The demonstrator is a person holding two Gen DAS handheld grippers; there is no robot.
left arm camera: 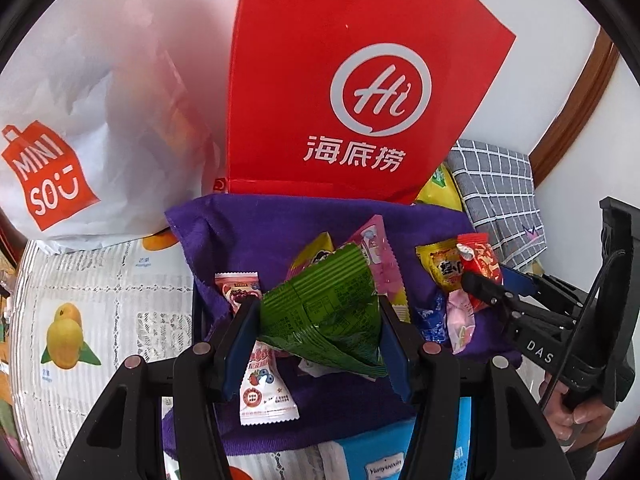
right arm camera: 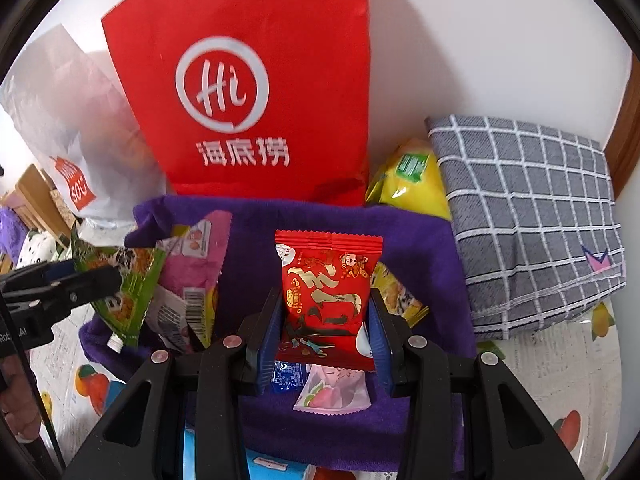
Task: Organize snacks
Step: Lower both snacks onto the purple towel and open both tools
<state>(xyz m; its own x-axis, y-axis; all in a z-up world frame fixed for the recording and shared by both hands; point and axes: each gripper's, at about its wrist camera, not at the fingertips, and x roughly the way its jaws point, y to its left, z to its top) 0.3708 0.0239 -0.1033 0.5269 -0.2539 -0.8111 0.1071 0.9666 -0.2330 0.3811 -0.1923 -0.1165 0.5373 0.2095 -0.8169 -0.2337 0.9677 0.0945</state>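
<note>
Snacks everywhere over the purple cloth (left arm camera: 256,232)! Left hand-held gripper (left arm camera: 318,328) clamped tight on a crumpled green packet (left arm camera: 324,312), lifted above the cloth's middle. Right hand-held gripper (right arm camera: 330,326) pinching a red packet (right arm camera: 326,292) upright, also over the cloth. Below it on the cloth, a pink sweet (right arm camera: 334,394) and a blue sweet (right arm camera: 286,376). Behind the cloth, standing tall, 1 red paper bag (right arm camera: 256,80); right of the cloth, a grey checked towel (right arm camera: 528,216).
</note>
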